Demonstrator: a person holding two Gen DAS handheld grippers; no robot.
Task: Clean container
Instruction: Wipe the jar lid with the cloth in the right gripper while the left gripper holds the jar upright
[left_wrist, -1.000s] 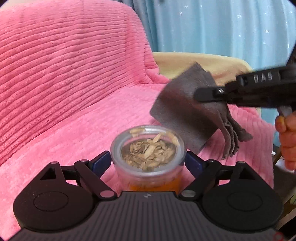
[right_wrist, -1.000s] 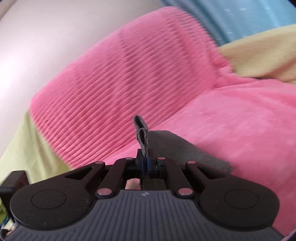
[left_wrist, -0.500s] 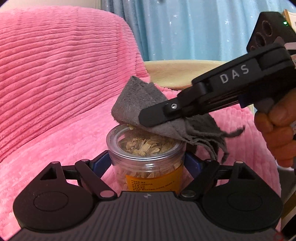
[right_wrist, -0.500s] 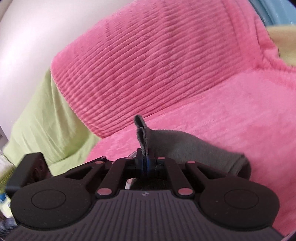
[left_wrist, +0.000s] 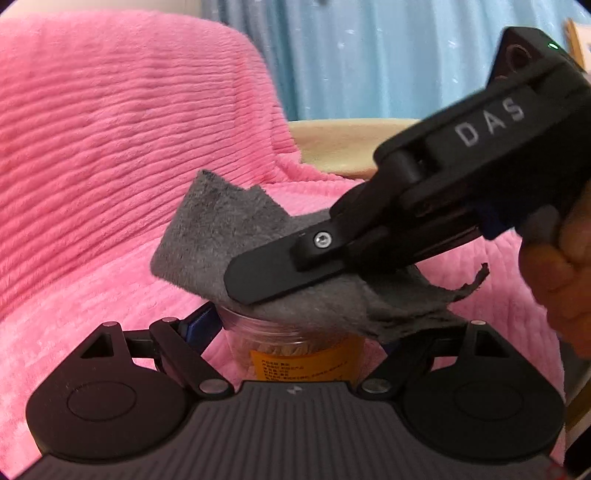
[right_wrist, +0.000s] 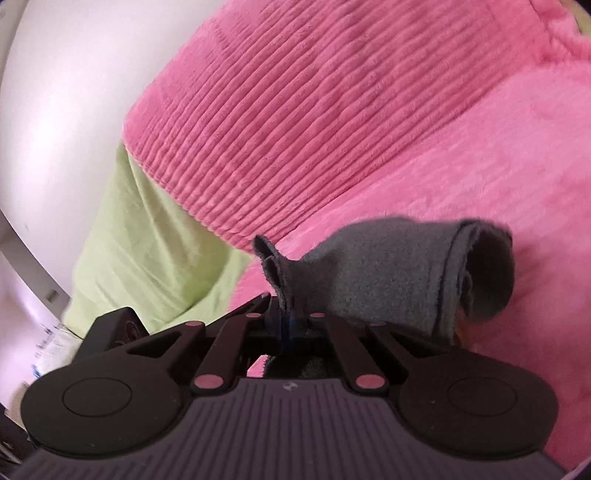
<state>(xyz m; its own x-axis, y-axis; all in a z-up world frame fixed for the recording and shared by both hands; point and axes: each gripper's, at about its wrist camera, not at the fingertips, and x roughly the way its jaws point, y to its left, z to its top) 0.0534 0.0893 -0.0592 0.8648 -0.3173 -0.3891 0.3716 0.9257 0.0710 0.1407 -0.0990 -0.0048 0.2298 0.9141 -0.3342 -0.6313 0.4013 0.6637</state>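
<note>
Left wrist: right gripper (left_wrist: 255, 273) presses cloth (left_wrist: 207, 229) onto container (left_wrist: 295, 350).

The folded grey fleece cloth (left_wrist: 207, 236) covers the clear plastic jar's (left_wrist: 295, 354) top; the jar's orange label print is too blurred to read

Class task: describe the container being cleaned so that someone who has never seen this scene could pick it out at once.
Find the pink ribbed blanket over the seat. In front of it the left gripper clamps a clear plastic jar. A grey cloth, pinched by the right gripper, lies across its top; the jar alone is see-through, with an orange label.
</note>
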